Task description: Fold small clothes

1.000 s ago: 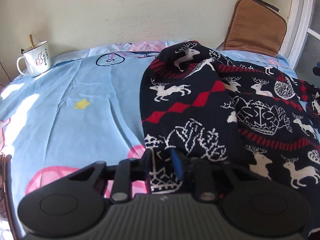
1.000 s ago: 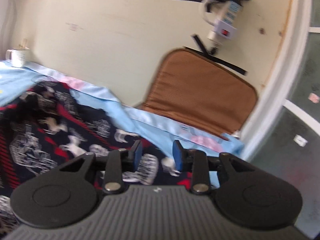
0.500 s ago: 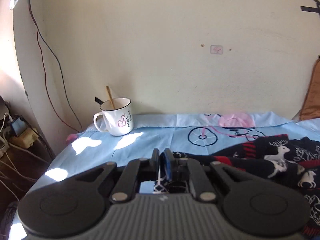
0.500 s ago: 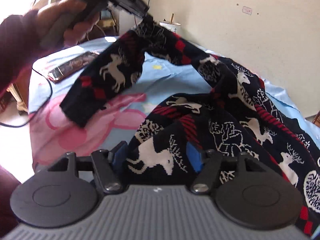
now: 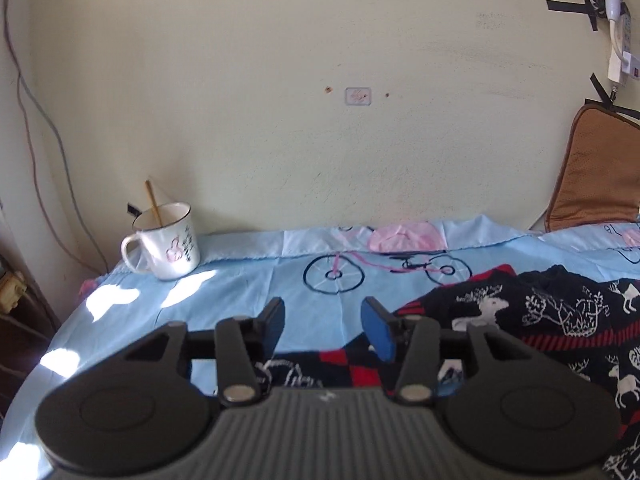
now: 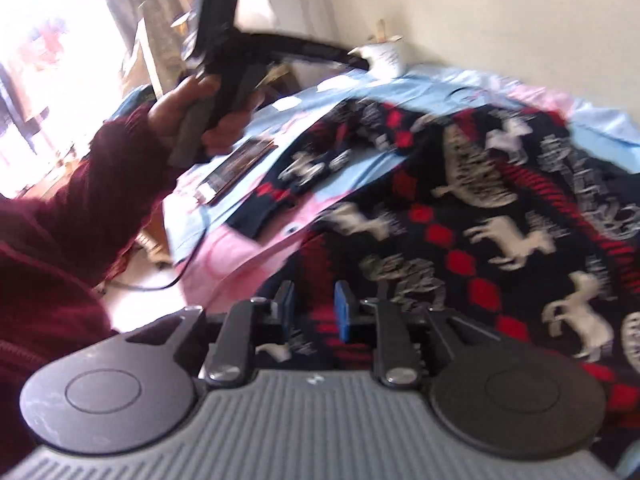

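A dark navy sweater (image 6: 500,208) with white reindeer and red diamonds lies spread on the light blue bedsheet (image 5: 248,292). My left gripper (image 5: 326,328) hangs above the sheet with its jaws opening and nothing between them. One sleeve (image 5: 320,368) lies just under it. In the right wrist view a hand in a maroon sleeve holds the left gripper (image 6: 356,58) up over the bed's far side, above the dropped sleeve (image 6: 304,168). My right gripper (image 6: 315,312) is at the sweater's near edge, its jaws closing with knit fabric filling the gap.
A white mug (image 5: 164,246) with a stick in it stands at the bed's far left corner by the wall. A brown cushion (image 5: 596,176) leans at the right. A phone (image 6: 236,164) with a cable lies on the sheet near the sleeve.
My left gripper has let go of the sleeve and opened; the sleeve now lies on the sheet. My right gripper's jaws have narrowed onto the sweater's edge.
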Demonstrator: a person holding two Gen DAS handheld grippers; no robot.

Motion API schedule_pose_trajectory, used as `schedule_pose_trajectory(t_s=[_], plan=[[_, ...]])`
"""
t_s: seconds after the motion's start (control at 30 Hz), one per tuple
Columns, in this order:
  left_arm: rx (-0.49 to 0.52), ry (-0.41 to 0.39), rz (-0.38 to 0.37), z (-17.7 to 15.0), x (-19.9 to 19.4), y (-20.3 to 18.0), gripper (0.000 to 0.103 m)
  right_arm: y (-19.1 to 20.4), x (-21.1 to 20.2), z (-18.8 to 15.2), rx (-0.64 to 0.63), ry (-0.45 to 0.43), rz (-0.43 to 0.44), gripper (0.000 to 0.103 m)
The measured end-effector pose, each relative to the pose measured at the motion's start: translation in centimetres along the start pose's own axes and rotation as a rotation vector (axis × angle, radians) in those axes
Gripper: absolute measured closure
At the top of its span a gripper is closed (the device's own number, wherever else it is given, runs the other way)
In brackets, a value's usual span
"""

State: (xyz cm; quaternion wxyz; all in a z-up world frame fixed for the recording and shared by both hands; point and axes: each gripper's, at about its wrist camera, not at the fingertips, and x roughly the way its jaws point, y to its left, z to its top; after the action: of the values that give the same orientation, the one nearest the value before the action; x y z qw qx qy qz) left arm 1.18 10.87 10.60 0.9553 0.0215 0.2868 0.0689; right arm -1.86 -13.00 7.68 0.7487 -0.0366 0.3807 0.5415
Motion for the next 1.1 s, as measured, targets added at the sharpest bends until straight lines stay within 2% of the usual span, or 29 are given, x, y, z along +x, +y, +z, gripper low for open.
schedule_pose_trajectory(t_s=[0.03, 0.07, 0.1, 0.13, 0.2, 0.33, 0.4, 0.47, 0.5, 0.53, 0.57, 0.6, 0.67, 0.73, 0.77, 0.8, 0.83, 0.87, 0.9, 0.93, 0.97, 1.0, 1.03, 1.1], plan=[[0.023, -0.015, -0.010, 0.9, 0.8, -0.7, 0.052, -1.5, -1.0, 0.9, 0.026, -0.051, -0.041, 0.076], [0.044, -0.025, -0.026, 1.6, 1.5, -1.3, 0.050, -3.5, -2.1, 1.9, 0.046, -0.120, -0.131, 0.071], [0.075, -0.034, -0.065, 2.5, 2.5, -2.3, 0.042, -5.5, -2.7, 2.9, 0.055, -0.167, -0.241, 0.067], [0.100, -0.039, -0.100, 3.1, 3.3, -3.1, 0.025, -7.7, -3.1, 3.7, 0.063, -0.198, -0.346, 0.058], [0.155, -0.040, -0.155, 4.1, 5.4, -5.4, 0.005, -12.2, -2.9, 5.3, 0.107, -0.222, -0.480, 0.052], [0.228, 0.019, -0.231, 4.6, 10.0, -9.5, 0.005, -20.5, -0.4, 6.9, 0.231, -0.164, -0.515, 0.047], [0.246, 0.082, -0.263, 4.3, 12.4, -11.6, 0.005, -23.2, 0.8, 6.8, 0.279, -0.134, -0.489, 0.044], [0.255, 0.166, -0.339, 3.6, 14.6, -12.7, 0.011, -24.8, 2.1, 6.2, 0.324, -0.076, -0.434, 0.034], [0.269, 0.204, -0.374, 3.1, 15.3, -13.1, 0.039, -25.3, 2.8, 5.9, 0.339, -0.039, -0.416, 0.034], [0.296, 0.242, -0.398, 2.3, 15.8, -13.4, 0.077, -25.0, 3.1, 5.6, 0.316, -0.046, -0.422, 0.041], [0.320, 0.268, -0.410, 1.6, 15.9, -13.7, 0.088, -24.2, 3.1, 5.5, 0.273, -0.036, -0.409, 0.079], [0.344, 0.259, -0.399, 1.1, 15.6, -13.9, 0.089, -23.6, 2.8, 5.4, 0.256, -0.041, -0.404, 0.081], [0.379, 0.152, -0.337, 1.0, 14.2, -14.1, 0.090, -21.9, 0.9, 5.9, 0.209, -0.142, -0.415, 0.085], [0.362, -0.024, -0.248, 2.3, 12.2, -13.8, 0.089, -20.6, -1.4, 6.6, 0.155, -0.297, -0.451, 0.085], [0.343, -0.087, -0.212, 2.8, 11.8, -13.9, 0.089, -20.3, -2.2, 6.9, 0.138, -0.368, -0.475, 0.085], [0.322, -0.133, -0.172, 3.2, 11.8, -14.2, 0.085, -20.3, -2.4, 7.2, 0.129, -0.414, -0.498, 0.085], [0.318, -0.144, -0.115, 3.4, 12.6, -14.8, 0.079, -20.6, -2.1, 7.4, 0.129, -0.452, -0.539, 0.085], [0.329, -0.120, -0.048, 3.4, 13.9, -15.6, 0.072, -21.3, -1.2, 7.6, 0.146, -0.459, -0.582, 0.082], [0.356, -0.050, 0.039, 3.2, 16.0, -16.5, 0.056, -22.2, 0.3, 7.7, 0.164, -0.425, -0.631, 0.078], [0.381, 0.034, 0.102, 2.8, 18.2, -17.0, 0.057, -23.2, 1.9, 7.8, 0.173, -0.363, -0.674, 0.064], [0.383, 0.100, 0.128, 2.4, 19.6, -16.9, 0.060, -24.3, 3.3, 7.7, 0.178, -0.279, -0.708, 0.058], [0.344, 0.160, 0.136, 2.1, 20.5, -16.0, 0.065, -25.0, 4.1, 7.5, 0.187, -0.230, -0.733, 0.058], [0.289, 0.178, 0.126, 2.0, 20.3, -14.9, 0.065, -25.3, 4.0, 7.1, 0.205, -0.223, -0.741, 0.058], [0.185, 0.162, 0.086, 2.2, 18.3, -12.0, 0.065, -25.1, 1.5, 6.0, 0.258, -0.292, -0.680, 0.058]])
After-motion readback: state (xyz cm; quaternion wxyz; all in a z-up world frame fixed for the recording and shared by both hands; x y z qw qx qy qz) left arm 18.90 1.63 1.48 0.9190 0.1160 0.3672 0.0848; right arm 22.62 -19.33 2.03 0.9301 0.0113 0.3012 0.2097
